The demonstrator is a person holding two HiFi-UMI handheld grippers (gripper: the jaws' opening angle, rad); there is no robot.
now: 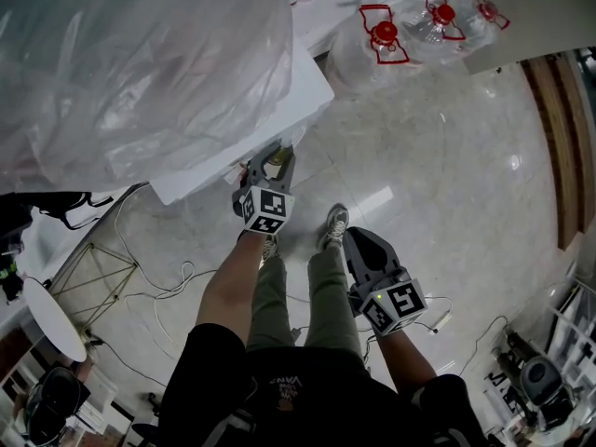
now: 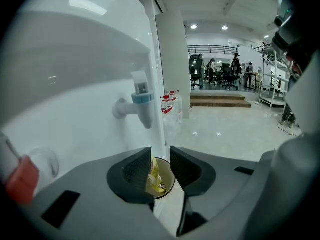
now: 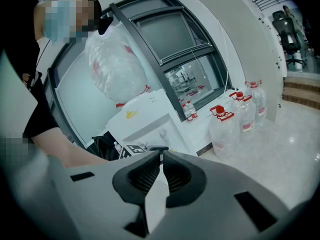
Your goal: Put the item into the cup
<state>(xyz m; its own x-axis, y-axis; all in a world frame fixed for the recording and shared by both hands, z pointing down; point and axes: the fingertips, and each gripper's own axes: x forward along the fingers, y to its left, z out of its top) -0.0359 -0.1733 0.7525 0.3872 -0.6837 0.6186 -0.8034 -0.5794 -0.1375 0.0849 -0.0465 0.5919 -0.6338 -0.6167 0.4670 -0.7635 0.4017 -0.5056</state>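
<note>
A paper cup (image 2: 166,185) stands under the white dispenser's blue tap (image 2: 143,103), and a yellow packet (image 2: 154,176) lies inside it. My left gripper (image 2: 160,157) hovers just above the cup's mouth. It is open, and nothing sits between its ribbed pads (image 2: 136,170). In the head view the left gripper (image 1: 272,154) reaches under the dispenser's front edge. My right gripper (image 1: 359,238) hangs low beside the person's right leg, away from the cup. In its own view the right gripper (image 3: 161,157) is shut with its tips touching and holds nothing.
The white water dispenser (image 2: 75,79) fills the left, with a red tap (image 2: 20,180) and a large clear bottle (image 1: 140,54) on top. Several water jugs with red caps (image 1: 384,35) stand on the floor ahead. Cables (image 1: 158,287) lie near the person's shoes (image 1: 333,223).
</note>
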